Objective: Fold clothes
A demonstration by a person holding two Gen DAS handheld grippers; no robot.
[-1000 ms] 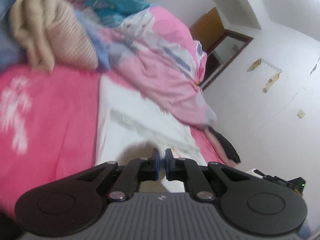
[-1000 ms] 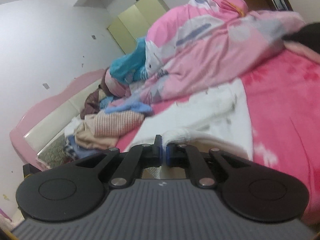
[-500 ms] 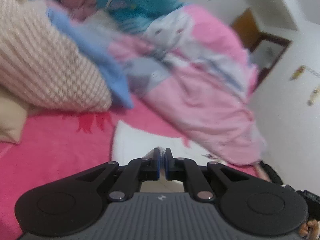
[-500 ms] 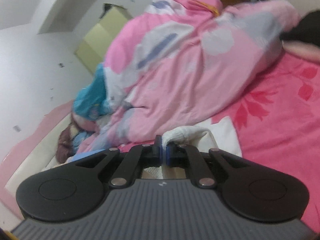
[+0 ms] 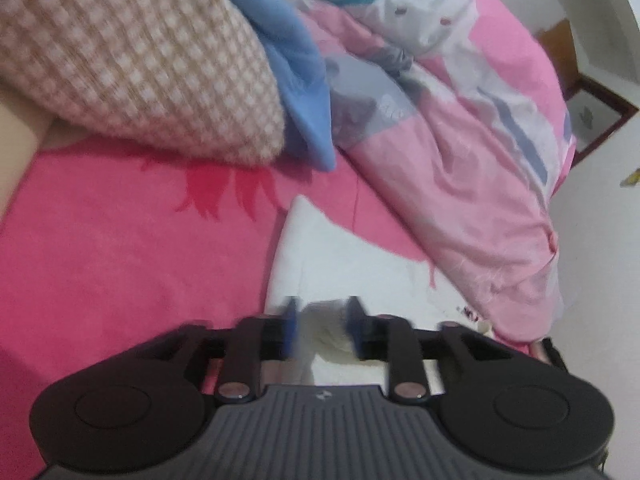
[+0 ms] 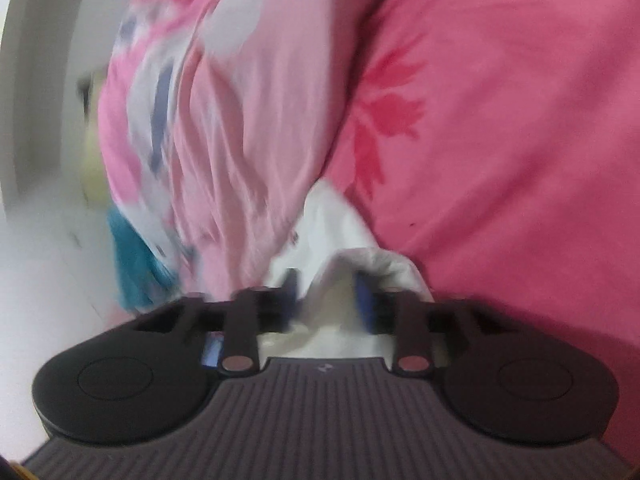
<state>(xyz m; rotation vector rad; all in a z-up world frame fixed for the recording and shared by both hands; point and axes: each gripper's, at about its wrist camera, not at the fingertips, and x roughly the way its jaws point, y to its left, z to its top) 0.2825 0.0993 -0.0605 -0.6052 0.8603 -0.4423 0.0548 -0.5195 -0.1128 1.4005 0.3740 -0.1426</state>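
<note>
Both jaws parted now: the left hand-held gripper (image 5: pixel 320 326) stands open over the white garment (image 5: pixel 320 252), and the right hand-held gripper (image 6: pixel 326 298) is open too, white cloth bunched between its fingers. The garment lies on the bed's pink sheet (image 5: pixel 120 260), beside the pink duvet (image 5: pixel 480 184).

The bed (image 5: pixel 100 248) wears a hot-pink sheet with darker pink leaf prints. On it lie a white garment (image 5: pixel 340 252), a crumpled pink patterned duvet (image 5: pixel 472 168) (just beside the garment), and a beige checked knit (image 5: pixel 132 60) over blue cloth (image 5: pixel 296 76).
</note>
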